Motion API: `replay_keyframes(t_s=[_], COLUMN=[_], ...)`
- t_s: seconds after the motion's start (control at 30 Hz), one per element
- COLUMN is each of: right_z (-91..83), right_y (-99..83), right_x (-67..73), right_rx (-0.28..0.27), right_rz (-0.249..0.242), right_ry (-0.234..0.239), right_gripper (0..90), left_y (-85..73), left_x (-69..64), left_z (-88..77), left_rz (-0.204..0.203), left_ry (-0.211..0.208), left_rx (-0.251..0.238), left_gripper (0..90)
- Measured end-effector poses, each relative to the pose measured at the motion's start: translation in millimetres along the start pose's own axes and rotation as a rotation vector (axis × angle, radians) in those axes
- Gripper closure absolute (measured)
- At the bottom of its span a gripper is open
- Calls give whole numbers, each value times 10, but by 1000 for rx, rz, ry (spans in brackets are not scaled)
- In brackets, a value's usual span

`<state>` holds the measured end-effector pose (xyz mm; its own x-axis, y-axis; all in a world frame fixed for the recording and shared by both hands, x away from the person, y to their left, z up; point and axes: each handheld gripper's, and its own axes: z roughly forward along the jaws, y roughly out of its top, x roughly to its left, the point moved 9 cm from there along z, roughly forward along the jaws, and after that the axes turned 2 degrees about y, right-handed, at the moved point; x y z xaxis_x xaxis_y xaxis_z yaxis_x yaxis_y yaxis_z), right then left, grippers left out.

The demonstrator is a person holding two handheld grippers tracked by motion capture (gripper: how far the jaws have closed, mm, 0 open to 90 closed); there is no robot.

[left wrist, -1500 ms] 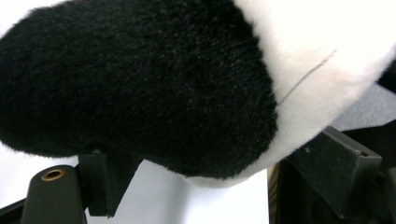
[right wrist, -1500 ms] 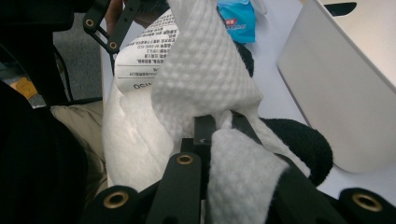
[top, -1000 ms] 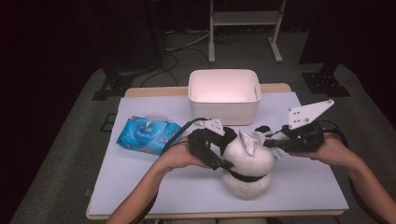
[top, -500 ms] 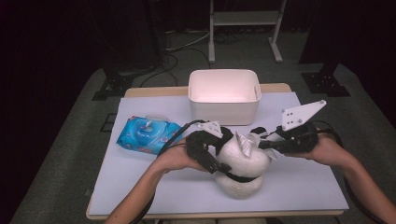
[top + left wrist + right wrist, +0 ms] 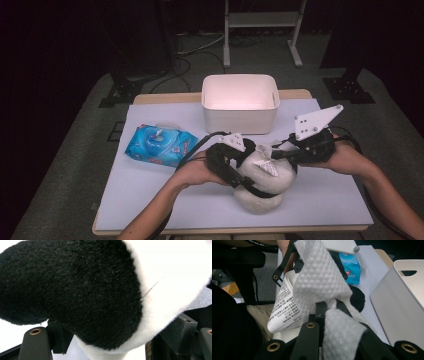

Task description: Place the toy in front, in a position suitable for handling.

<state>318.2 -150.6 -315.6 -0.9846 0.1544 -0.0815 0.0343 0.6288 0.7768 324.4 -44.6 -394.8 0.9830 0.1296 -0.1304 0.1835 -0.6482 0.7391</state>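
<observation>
Between the two hand-held grippers sits a plush panda (image 5: 260,187) on the tabletop (image 5: 150,185). Left hand-held gripper (image 5: 239,170) seems clamped on its black limb, steadying it, jaws just closing; right hand-held gripper (image 5: 277,156) pinches a wipe (image 5: 319,282) against it, apparently for cleaning.

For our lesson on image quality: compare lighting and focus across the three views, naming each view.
High view: the white bin glows overexposed while the room around the table sinks into darkness. Left gripper view: the plush toy sits so close that its white fur washes out. Right gripper view: the wet wipe is sharp, the wipes pack behind softer.
</observation>
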Motion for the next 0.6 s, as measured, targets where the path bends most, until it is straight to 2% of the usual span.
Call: replay_keyframes(t_s=[0.13, 0.3, 0.47, 0.6], right_z=[-52, -168, -225, -273], right_y=[-37, -230, -341, -436], right_x=[5, -49, -98, -200], right_rx=[17, 40, 51, 51], right_rz=[10, 43, 67, 99], right_ry=[7, -23, -45, -72], right_gripper=[821, 817, 817, 807], left_y=[6, 12, 23, 36], left_x=[-24, -24, -33, -48], left_z=[-6, -2, 3, 12], left_rz=[13, 31, 41, 52], left_ry=[-2, 5, 9, 24], left_rx=[-8, -1, 6, 15], left_gripper=[235, 237, 238, 238])
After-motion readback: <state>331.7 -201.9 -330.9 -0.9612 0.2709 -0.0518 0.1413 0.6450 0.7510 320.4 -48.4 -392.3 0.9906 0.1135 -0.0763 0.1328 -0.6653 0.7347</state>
